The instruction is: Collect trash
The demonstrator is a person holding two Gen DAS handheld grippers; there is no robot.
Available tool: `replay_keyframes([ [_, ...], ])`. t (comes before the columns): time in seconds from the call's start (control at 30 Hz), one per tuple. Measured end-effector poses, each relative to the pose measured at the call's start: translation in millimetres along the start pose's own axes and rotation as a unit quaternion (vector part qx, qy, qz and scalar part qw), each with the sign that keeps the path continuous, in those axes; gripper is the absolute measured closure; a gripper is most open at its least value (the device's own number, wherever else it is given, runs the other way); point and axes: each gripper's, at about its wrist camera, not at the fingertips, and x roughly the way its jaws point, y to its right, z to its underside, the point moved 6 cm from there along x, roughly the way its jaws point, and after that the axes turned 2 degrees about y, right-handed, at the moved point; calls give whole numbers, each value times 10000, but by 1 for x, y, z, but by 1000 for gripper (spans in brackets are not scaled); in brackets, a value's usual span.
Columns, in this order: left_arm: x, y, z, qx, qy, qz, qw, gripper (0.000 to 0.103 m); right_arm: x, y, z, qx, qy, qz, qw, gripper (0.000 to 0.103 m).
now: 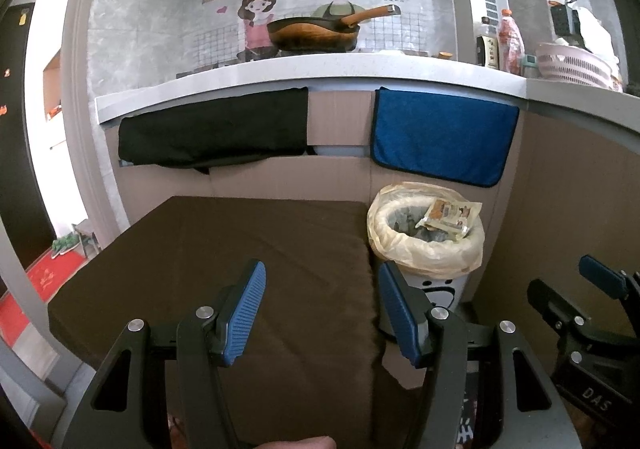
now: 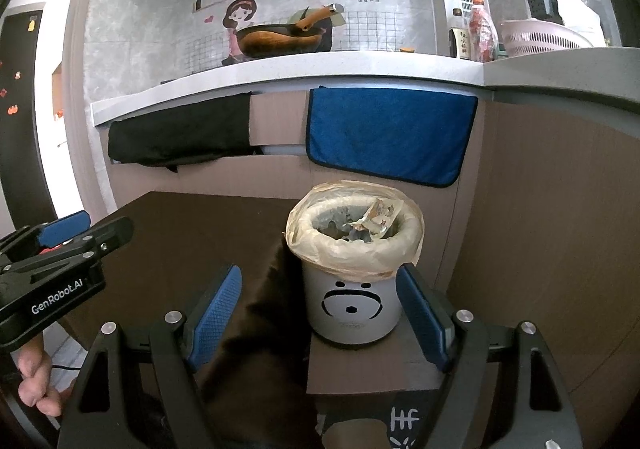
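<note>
A small white trash bin (image 2: 352,309) with a face drawn on it and a yellowish plastic liner (image 1: 424,245) stands on a cardboard box beside a brown-covered table (image 1: 248,241). A crumpled snack wrapper (image 1: 450,217) lies across the bin's rim, also seen as the wrapper (image 2: 376,219) in the right wrist view. My left gripper (image 1: 322,313) is open and empty over the table's right part, left of the bin. Open and empty too, my right gripper (image 2: 318,313) hovers low in front of the bin. Each view shows the other gripper at its edge.
A kitchen counter (image 1: 320,69) runs behind, carrying a wok (image 1: 316,31), bottles (image 1: 502,41) and a pink basket (image 1: 572,63). A black cloth (image 1: 212,131) and a blue towel (image 1: 440,137) hang below it. Cardboard panels (image 2: 540,209) wall in the bin. A hand (image 2: 38,385) holds the left gripper.
</note>
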Motion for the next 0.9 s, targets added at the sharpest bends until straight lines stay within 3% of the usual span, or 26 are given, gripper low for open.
replay_keyframes([
  [0.9,0,7,-1,34,-18,30,10000,43,2,7,0,6,-9,-12,10000,26],
])
